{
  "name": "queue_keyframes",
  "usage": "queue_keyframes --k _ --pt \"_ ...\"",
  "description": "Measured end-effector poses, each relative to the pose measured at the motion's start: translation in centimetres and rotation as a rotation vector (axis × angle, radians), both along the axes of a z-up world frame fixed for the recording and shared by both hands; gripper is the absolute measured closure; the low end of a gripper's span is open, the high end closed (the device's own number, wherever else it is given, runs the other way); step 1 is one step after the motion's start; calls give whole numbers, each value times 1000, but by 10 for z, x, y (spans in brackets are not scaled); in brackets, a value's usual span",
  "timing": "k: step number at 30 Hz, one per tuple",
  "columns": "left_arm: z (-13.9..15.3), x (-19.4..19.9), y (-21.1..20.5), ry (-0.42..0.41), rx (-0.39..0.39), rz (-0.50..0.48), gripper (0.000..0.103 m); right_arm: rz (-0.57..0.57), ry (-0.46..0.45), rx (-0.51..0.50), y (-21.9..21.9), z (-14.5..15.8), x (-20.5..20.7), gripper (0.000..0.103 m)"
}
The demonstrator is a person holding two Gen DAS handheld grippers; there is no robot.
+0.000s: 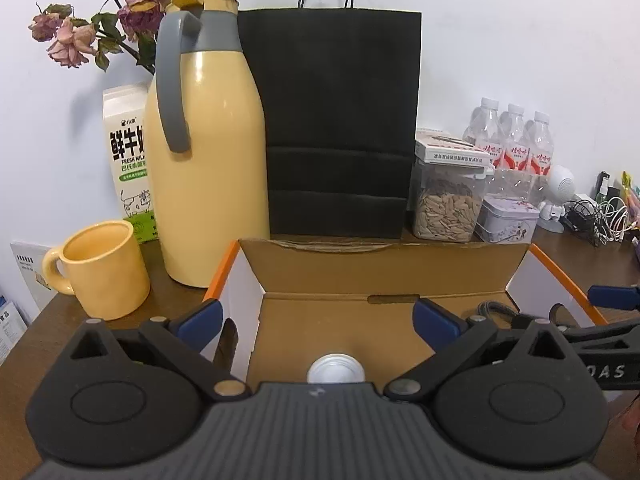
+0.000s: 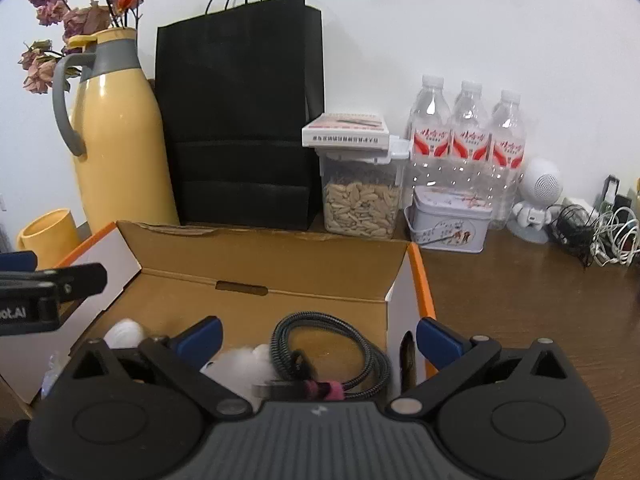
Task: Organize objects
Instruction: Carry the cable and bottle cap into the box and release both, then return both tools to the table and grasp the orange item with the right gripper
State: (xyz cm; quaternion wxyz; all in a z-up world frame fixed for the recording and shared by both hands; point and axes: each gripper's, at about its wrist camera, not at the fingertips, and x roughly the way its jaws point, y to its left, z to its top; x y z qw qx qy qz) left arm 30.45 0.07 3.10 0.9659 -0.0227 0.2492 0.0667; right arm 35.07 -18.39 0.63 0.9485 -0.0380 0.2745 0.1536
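Lying below right gripper [image 2: 318, 334], coiled cable [image 2: 352, 350]

The jug [image 1: 208, 152] is pale yellow with a grey handle and collar; the mug [image 1: 106, 270] matches its yellow. The paper bag [image 1: 336, 120] is plain black. The box [image 2: 280, 268] is brown cardboard inside, white outside with orange edges. The milk carton [image 1: 126, 152] is white with green print. The bottles [image 2: 466, 136] carry red-and-white labels. The bench [image 2: 520, 288] is dark brown wood.

Home desk: thermos [image 1: 208, 160], milk carton [image 1: 128, 160], chargers [image 2: 600, 236].
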Motion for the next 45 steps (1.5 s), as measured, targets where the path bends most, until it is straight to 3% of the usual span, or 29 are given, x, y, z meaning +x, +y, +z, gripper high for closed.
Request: queue_keyframes --k 15,31,45 --pt "18 -23 4 -50 -16 -15 0 12 -51 23 -4 16 -17 0" --pt "48 -106 18 -174 -24 -15 0 75 -229 57 -8 59 -99 0" --pt "28 -176 34 -113 -15 23 0 112 -235 59 -14 51 -178 0"
